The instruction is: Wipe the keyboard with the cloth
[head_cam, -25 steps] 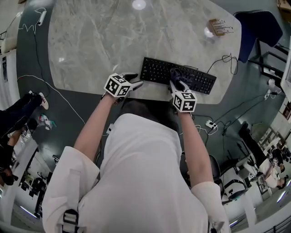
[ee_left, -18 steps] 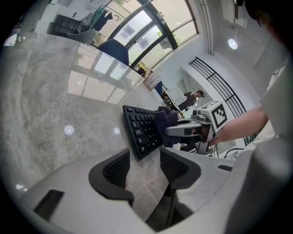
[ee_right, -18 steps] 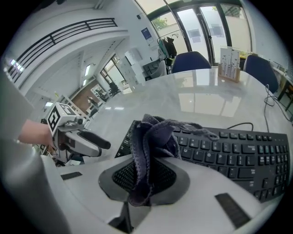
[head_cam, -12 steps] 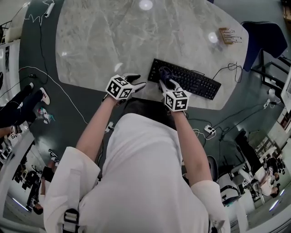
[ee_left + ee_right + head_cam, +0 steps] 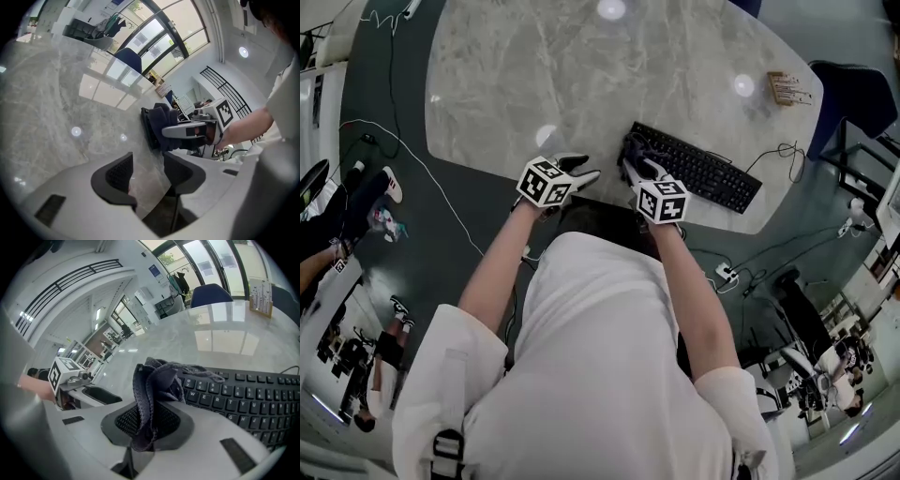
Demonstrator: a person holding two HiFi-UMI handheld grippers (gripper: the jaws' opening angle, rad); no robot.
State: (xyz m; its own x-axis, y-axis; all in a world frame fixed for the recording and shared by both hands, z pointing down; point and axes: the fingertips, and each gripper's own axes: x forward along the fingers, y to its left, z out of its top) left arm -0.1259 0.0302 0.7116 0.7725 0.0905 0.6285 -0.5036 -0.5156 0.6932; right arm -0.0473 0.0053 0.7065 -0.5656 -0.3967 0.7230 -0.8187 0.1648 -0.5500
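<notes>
At the left end of the keyboard [image 5: 703, 176], a cloth [image 5: 152, 385] was held.
It was pinched in the closed jaws of the right gripper [image 5: 147, 423], touching the keys; the left gripper [image 5: 147, 176] was held open and empty nearby.

shirt: you wear a loose white shirt [image 5: 600, 375] with short wide sleeves [image 5: 455, 342]; your forearms are bare below them
strap: a grey strap [image 5: 445, 445] with a dark buckle crosses your left shoulder (a second buckle barely shows at the frame's edge on your right)
left gripper [image 5: 149, 171]: smooth pale grey shell, two dark pads [image 5: 118, 172] with a fine grid texture, and a dark rectangular inset on the shell
right gripper [image 5: 149, 420]: same pale grey shell, dark gridded pad faces, and two dark rectangular insets
left cube [image 5: 546, 181]: white, with black square markers on each face you can see
right cube [image 5: 662, 201]: same white cube with black markers
</notes>
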